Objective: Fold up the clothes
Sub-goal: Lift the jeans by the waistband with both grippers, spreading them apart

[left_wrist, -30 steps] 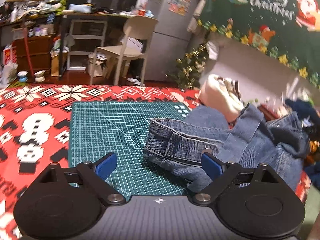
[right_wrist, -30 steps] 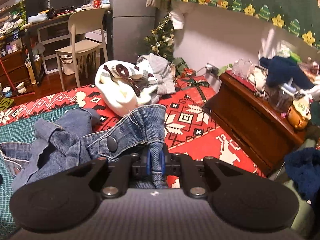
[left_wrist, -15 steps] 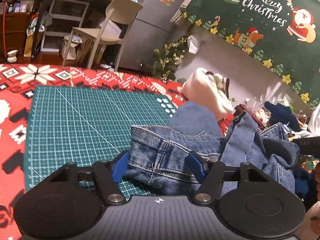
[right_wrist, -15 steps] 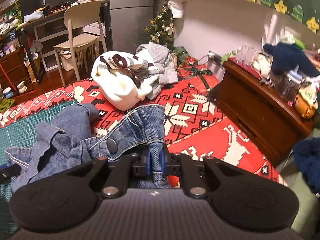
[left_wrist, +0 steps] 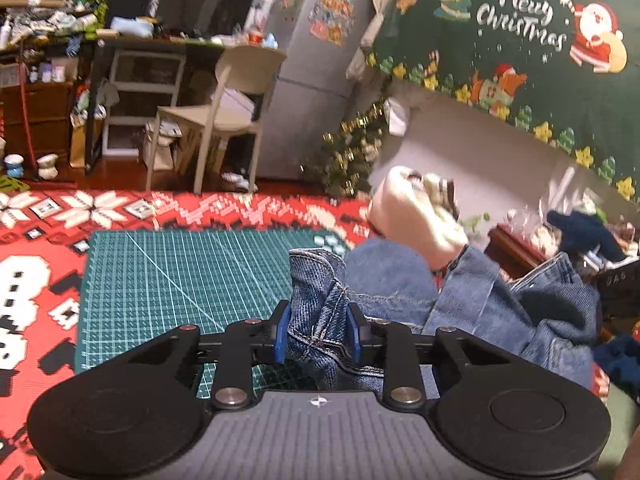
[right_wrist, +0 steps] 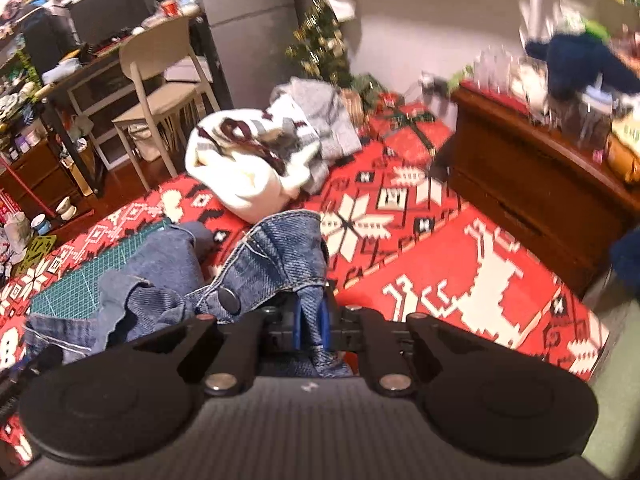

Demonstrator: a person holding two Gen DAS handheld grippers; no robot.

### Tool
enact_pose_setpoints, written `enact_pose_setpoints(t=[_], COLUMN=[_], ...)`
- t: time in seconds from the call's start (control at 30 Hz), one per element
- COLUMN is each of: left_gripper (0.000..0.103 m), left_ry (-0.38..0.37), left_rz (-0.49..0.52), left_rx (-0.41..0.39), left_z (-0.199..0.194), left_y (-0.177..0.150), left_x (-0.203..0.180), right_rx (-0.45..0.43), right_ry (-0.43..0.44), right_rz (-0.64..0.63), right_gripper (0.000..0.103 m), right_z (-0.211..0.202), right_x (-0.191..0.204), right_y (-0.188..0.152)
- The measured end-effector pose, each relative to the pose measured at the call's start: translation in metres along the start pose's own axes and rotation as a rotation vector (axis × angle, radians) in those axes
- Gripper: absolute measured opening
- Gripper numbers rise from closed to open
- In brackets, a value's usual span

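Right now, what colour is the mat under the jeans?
Dark green mat with a pale grid, clearest from the left wrist.

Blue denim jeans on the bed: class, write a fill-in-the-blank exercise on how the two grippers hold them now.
1. The left gripper is shut on the blue denim ____.
2. Beneath them lies a ____ gridded cutting mat.
3. The right gripper pinches denim beside a dark round ____.
4. Behind lies a cream knitted sweater on the ____ patterned blanket.

Missing words: jeans; green; button; red

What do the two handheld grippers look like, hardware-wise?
Both match: the left gripper and right gripper have black linkage arms with silver pivot bolts, two round black discs, a ribbed grey centre plate with a small crosshair mark, and blue-padded fingers. No cables or sleeves visible.
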State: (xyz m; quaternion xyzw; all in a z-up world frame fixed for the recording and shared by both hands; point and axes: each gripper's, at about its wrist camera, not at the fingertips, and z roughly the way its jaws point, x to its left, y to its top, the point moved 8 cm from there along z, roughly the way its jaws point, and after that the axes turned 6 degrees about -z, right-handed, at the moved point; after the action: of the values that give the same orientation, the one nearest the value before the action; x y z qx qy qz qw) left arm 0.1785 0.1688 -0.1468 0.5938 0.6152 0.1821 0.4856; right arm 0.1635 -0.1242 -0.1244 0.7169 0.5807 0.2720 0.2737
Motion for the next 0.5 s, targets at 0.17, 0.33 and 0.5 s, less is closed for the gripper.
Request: enact_pose_setpoints(t=[0.17, 0.33, 0.5], left_gripper=[0.027, 0.027, 0.027], left_ry=[0.021, 0.072, 0.125], left_rz=[0.037, 0.029, 0.017], left_rx=[-0.084, -0.184, -0.285], left_z=[-0.037, -0.084, -0.132], left_y=[0.011, 0.027, 0.044], left_x=[-0.021, -0.027, -0.033], right_rx=[-0.082, -0.172, -0.289], right_ry=[0.012, 0.098, 0.176], right_rz=[-0.036, -0.012, -0.044], right_gripper=[0.009, 0.009, 0.008], right_z=[-0.022, -0.058, -0.108], right_x=[0.008, 0.012, 0.021], right_y=[0.006, 0.017, 0.034])
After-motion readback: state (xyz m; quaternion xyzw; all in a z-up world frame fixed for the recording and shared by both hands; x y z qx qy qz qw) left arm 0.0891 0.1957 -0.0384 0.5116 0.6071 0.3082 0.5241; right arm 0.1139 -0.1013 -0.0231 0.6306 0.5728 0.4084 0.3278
